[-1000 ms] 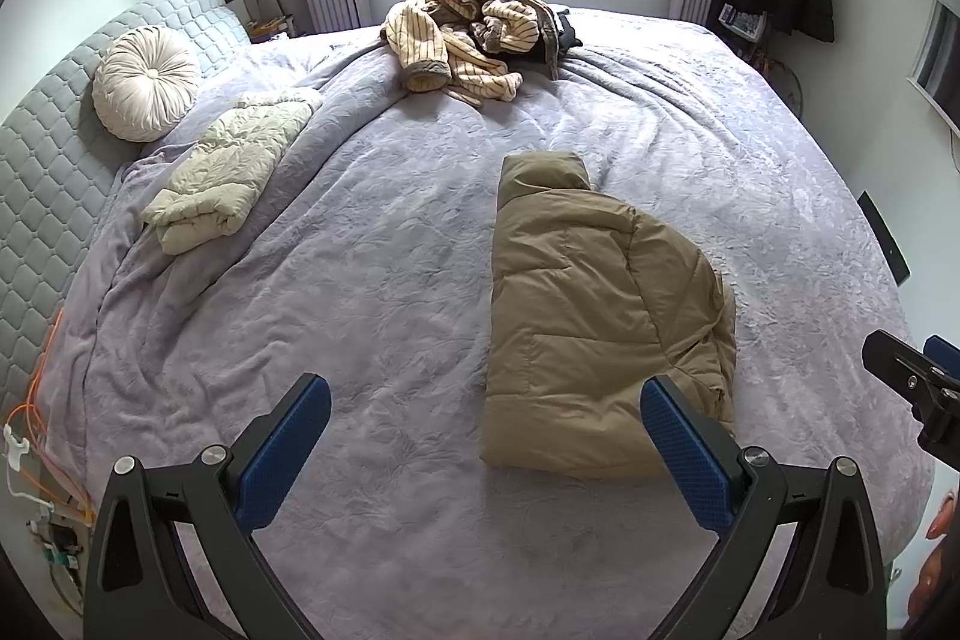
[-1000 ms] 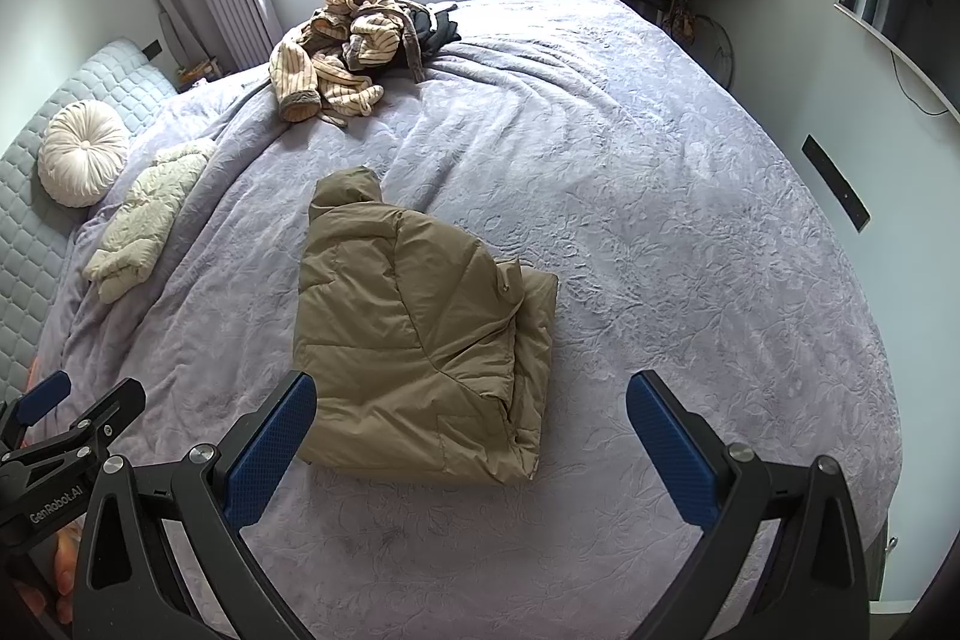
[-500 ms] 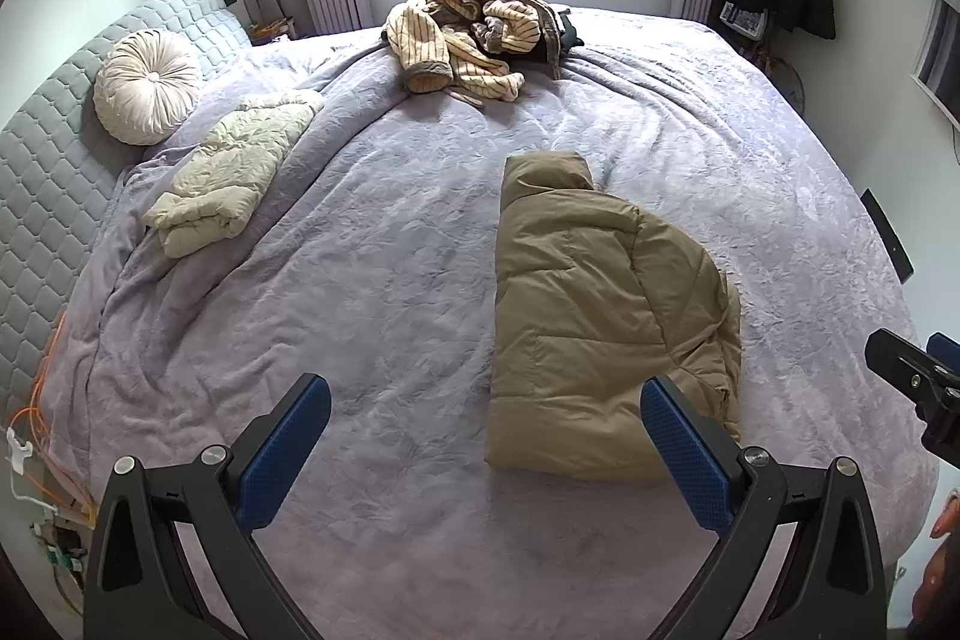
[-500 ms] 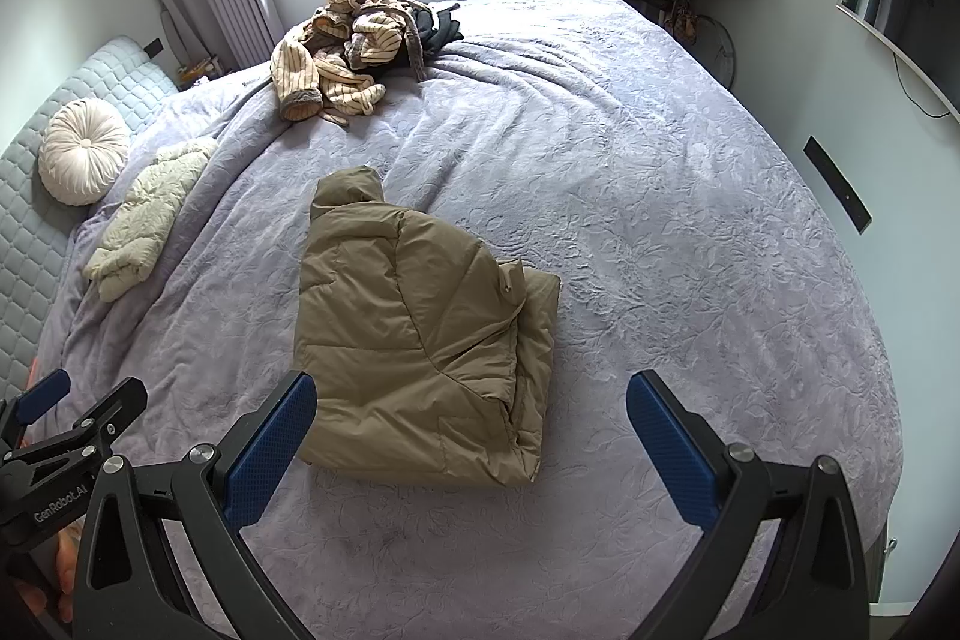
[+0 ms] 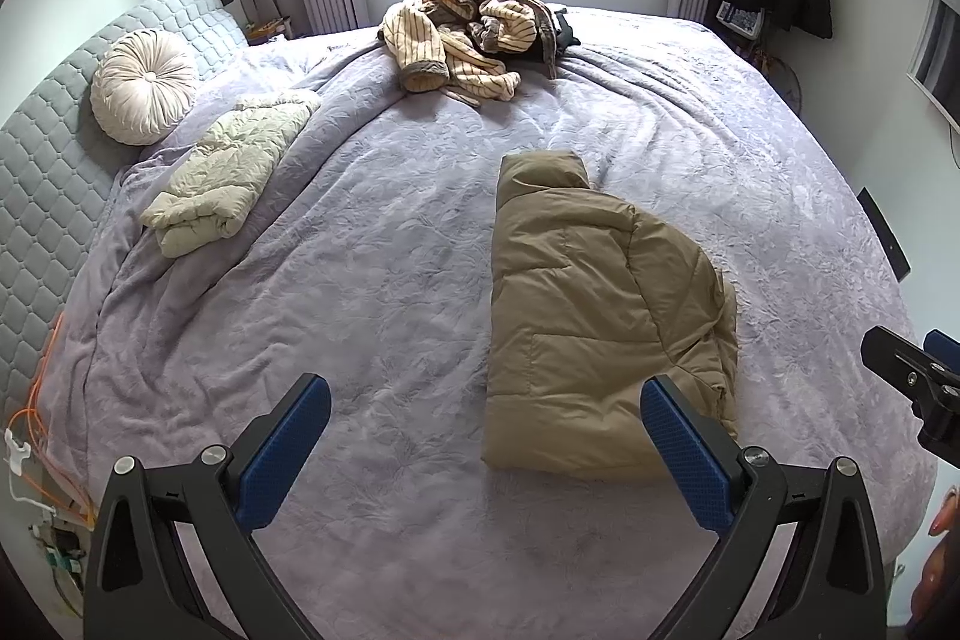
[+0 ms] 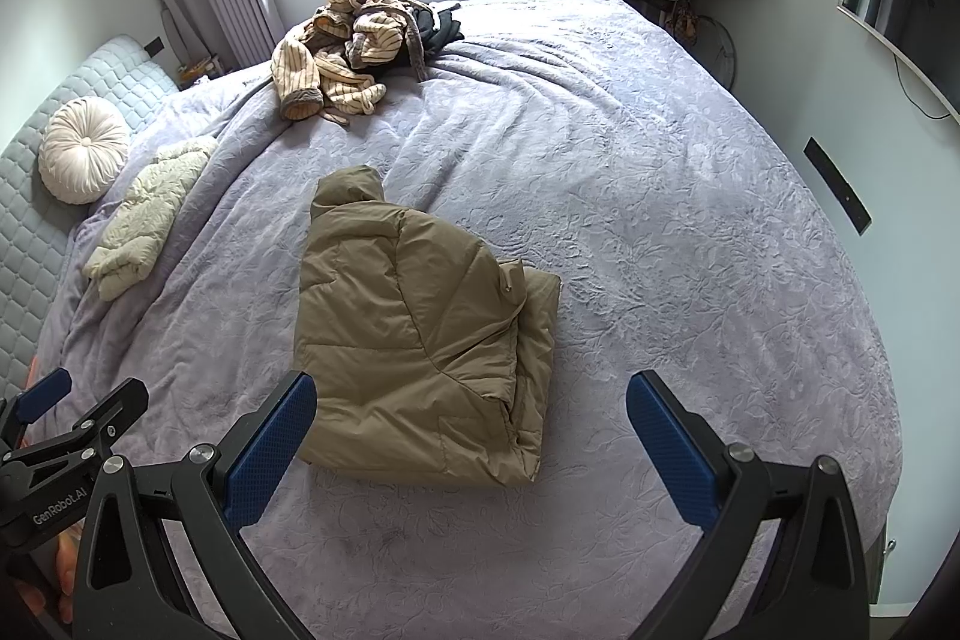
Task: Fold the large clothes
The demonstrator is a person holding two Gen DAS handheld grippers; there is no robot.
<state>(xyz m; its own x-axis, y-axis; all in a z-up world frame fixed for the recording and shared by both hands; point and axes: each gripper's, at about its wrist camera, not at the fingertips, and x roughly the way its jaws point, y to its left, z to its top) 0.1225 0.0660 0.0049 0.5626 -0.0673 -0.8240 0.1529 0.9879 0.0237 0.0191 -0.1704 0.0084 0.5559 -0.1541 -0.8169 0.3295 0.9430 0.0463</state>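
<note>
A: Status, L tool? Left gripper [image 5: 485, 445] spread wide, blue pads [image 5: 282, 451] apart, pinching nothing, held above the bed near the frame bottom.

B: Same for R. Right gripper [image 6: 471, 439] spread wide, empty, low in frame. Tan quilted puffer jacket [image 6: 420, 340] lying flat on the lilac embossed bedspread [image 6: 690, 232], centre-left of the right wrist view, right of centre in the left wrist view. Hood pointing to the frame top, sleeves already tucked in, so a narrow bundle.

A: Step in hand, judged: last fold, hem up toward hood, or lift and stack. Can't tell which from here.

B: If folding: take both near corners of the hem at frame bottom, one per tool. Bite through all layers; the right edge shows loose stacked layers [image 6: 528, 388], likely to slip apart if only the top one gets pinched.

A: Lift low, carry fwd evenly, lay down short of the hood. Puffy fill prob. springs back, so press flat before letting go.

B: Other items: folded cream quilted garment [image 5: 225, 175] at mid-left, striped beige heap of clothes [image 5: 465, 28] at top centre, round cream pleated cushion [image 5: 141, 85] upper left. All well apart from the jacket, no interference expected.
</note>
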